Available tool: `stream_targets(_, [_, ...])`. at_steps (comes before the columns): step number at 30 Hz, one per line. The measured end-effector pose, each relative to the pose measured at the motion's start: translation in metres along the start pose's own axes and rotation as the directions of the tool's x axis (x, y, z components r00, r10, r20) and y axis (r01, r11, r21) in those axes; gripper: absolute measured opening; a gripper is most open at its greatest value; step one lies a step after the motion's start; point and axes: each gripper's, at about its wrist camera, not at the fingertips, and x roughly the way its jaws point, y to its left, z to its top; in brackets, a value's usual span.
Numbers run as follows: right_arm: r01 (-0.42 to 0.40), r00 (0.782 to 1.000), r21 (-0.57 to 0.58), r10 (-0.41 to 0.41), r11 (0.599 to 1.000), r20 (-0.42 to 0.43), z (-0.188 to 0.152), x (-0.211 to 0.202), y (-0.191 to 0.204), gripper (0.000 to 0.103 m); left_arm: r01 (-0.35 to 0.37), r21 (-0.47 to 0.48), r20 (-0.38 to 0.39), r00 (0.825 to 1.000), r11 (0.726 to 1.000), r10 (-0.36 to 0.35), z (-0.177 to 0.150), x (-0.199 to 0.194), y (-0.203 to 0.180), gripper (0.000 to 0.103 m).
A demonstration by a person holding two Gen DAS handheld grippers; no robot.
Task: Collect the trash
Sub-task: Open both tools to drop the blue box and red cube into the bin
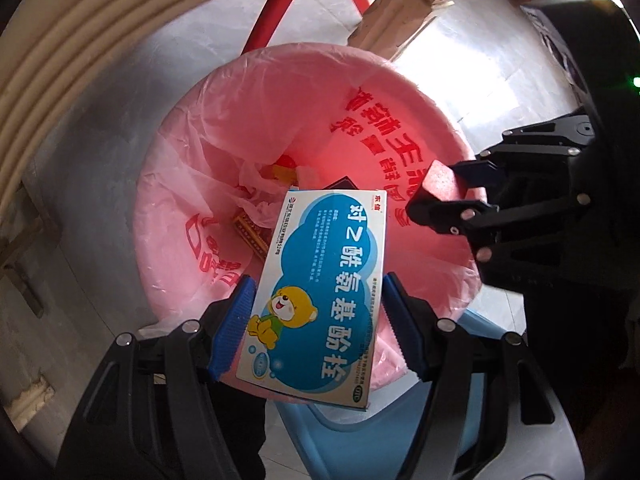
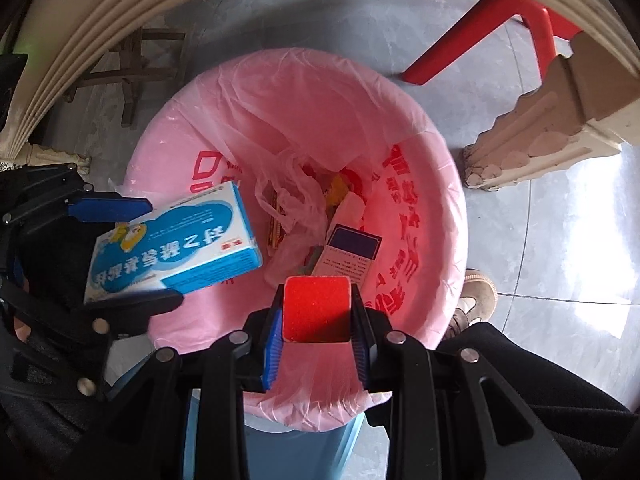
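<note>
Trash time over here, and we've got both grippers hanging above the blue bin (image 2: 280, 452) with its pink liner bag (image 1: 400, 92). Our left gripper (image 1: 318, 326) has its blue pads clamped on the two long edges of a blue-and-white medicine box (image 1: 320, 292) with a cartoon bear on it, held flat right over the bin's near rim. Our right gripper (image 2: 318, 344) is squeezed onto a red block (image 2: 316, 308) with a grainy face, also above the liner opening, just beside the box. Down inside the bag we can see a crumpled clear plastic bag (image 2: 292, 204), a small carton with a dark blue panel (image 2: 348, 252) and some yellow and red scraps we can't make out. Red stool legs (image 2: 488, 24) and a carved cream table leg (image 2: 548, 120) stand on the grey tile floor near the bin, and a shoe (image 2: 476, 292) peeks out beside it.
</note>
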Motion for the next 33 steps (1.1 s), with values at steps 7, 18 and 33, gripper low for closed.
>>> stream_targets(7, [-0.003, 1.0, -0.008, 0.003, 1.0, -0.005, 0.0, 0.003, 0.0, 0.029, -0.013, -0.054, -0.018, 1.0, 0.998, 0.012, 0.003, 0.014, -0.003, 0.065])
stream_targets(18, [-0.009, 1.0, -0.008, 0.009, 1.0, -0.003, 0.001, 0.004, -0.001, 0.03, -0.049, -0.151, -0.015, 0.999, 0.987, 0.048, 0.008, 0.013, 0.008, 0.065])
stream_targets(33, [0.013, 1.0, 0.032, -0.014, 0.999, 0.02, 0.004, -0.001, -0.009, 0.053, -0.114, -0.165, -0.049, 0.993, 0.98, 0.108, 0.01, 0.004, 0.007, 0.073])
